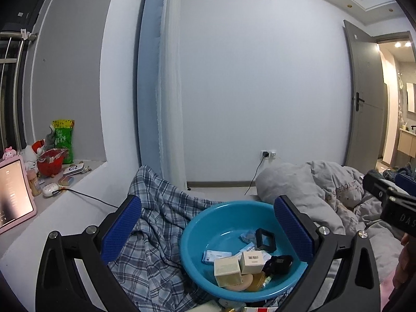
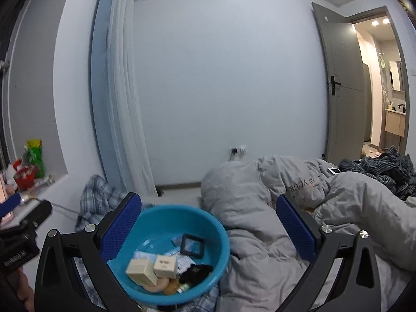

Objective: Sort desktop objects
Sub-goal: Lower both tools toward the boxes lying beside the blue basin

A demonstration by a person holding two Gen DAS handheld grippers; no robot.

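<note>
Hovering both hand-held grippers, left [image 1: 208, 231] and right [image 2: 208, 231], jaws spread and empty, I keep the blue basin [image 1: 197, 223] of collected boxes just below, apparently for sorting.

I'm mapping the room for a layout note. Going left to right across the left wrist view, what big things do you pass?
Pink tablet → red basket → plaid cloth → blue basin → grey quilt → open door.
</note>
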